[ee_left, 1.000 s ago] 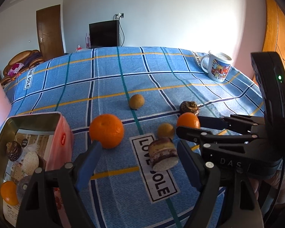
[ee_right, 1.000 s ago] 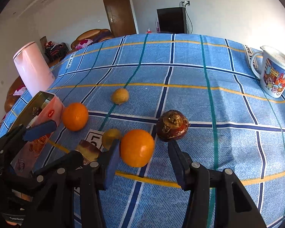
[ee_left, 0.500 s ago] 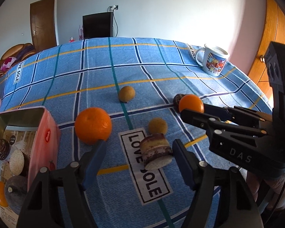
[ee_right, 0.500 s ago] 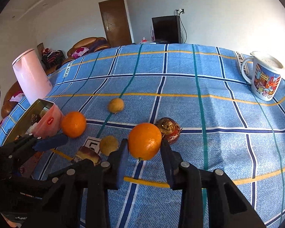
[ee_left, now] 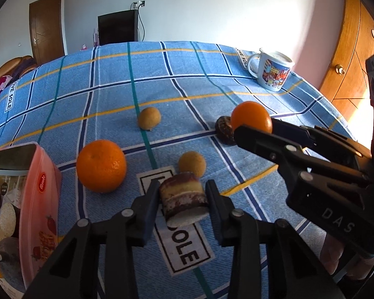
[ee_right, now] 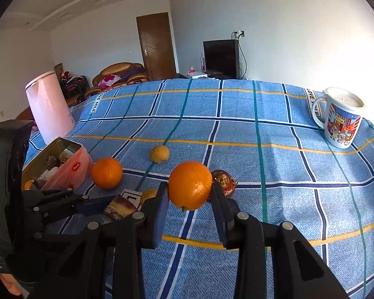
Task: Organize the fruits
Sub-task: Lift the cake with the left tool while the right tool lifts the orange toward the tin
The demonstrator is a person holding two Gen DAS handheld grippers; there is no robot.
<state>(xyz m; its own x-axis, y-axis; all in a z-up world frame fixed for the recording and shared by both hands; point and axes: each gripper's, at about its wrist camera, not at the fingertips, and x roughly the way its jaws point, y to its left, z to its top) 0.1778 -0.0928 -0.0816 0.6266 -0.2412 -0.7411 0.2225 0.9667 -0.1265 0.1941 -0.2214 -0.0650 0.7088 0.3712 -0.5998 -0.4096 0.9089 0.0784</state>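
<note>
Right claw (ee_right: 190, 208) clamps an orange (ee_right: 190, 185) at frame centre, above the tabletop (ee_right: 286, 174). Left claw (ee_left: 183, 199) pinches a cake slice (ee_left: 183, 199), centre-low.

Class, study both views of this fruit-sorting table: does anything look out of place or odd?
Yes. The left gripper grips a layered cake slice, not a fruit. The pink tin already mixes an orange with round pastries. The right gripper holds an orange, as expected.
</note>
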